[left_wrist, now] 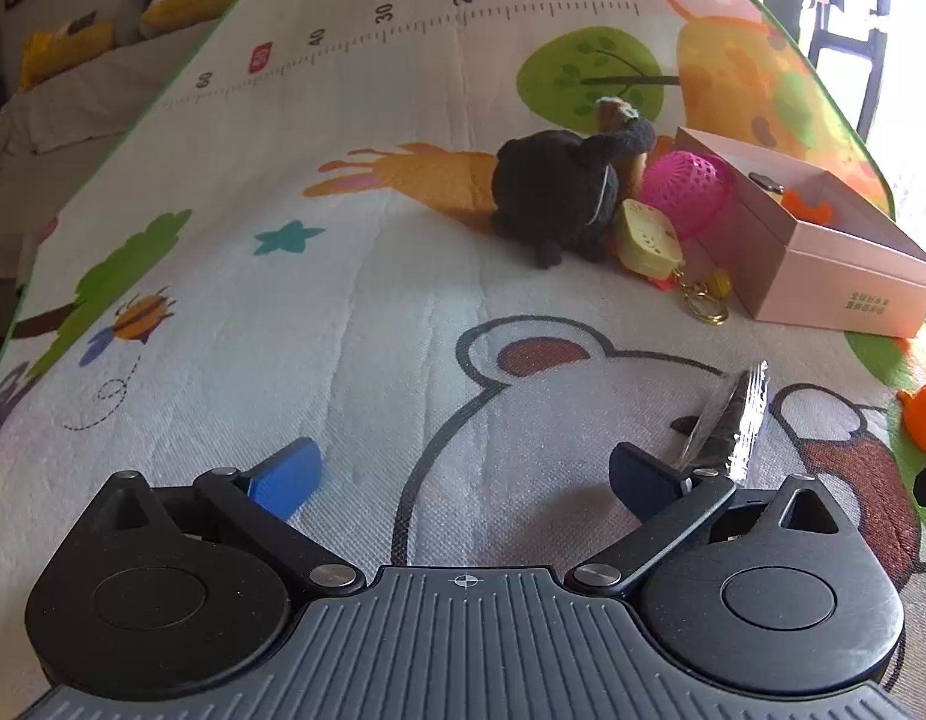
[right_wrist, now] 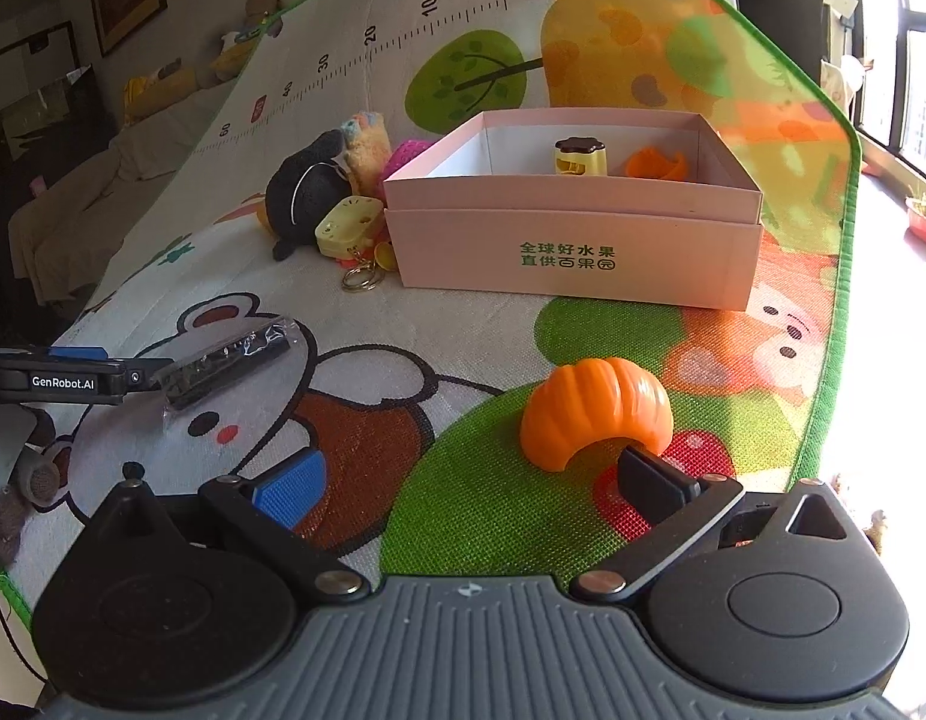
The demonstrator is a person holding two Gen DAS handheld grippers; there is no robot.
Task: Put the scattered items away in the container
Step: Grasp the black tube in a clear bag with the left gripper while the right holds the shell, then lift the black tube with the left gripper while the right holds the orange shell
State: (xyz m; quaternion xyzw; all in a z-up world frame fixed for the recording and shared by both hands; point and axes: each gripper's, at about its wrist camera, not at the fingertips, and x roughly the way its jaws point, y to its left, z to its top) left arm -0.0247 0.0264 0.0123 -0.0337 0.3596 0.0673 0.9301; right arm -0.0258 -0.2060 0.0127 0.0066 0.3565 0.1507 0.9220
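Observation:
A pink box (right_wrist: 574, 252) stands on the play mat, also in the left wrist view (left_wrist: 823, 252); a yellow toy (right_wrist: 580, 157) and an orange piece (right_wrist: 655, 163) lie inside. Left of it lie a black plush (left_wrist: 553, 192), a pink mesh ball (left_wrist: 688, 180), a yellow keychain toy (left_wrist: 649, 237) and a brown plush (right_wrist: 367, 141). My left gripper (left_wrist: 463, 471) is open; a dark bar in clear wrap (left_wrist: 733, 420) lies by its right finger, also in the right wrist view (right_wrist: 229, 360). My right gripper (right_wrist: 469, 489) is open, and an orange pumpkin half (right_wrist: 595, 411) touches its right finger.
The mat's green edge (right_wrist: 847, 228) runs along the right, with floor and windows beyond. A sofa with cushions (left_wrist: 67, 54) lies past the mat's left edge. Small grey knitted items (right_wrist: 37, 480) lie at the mat's near left corner.

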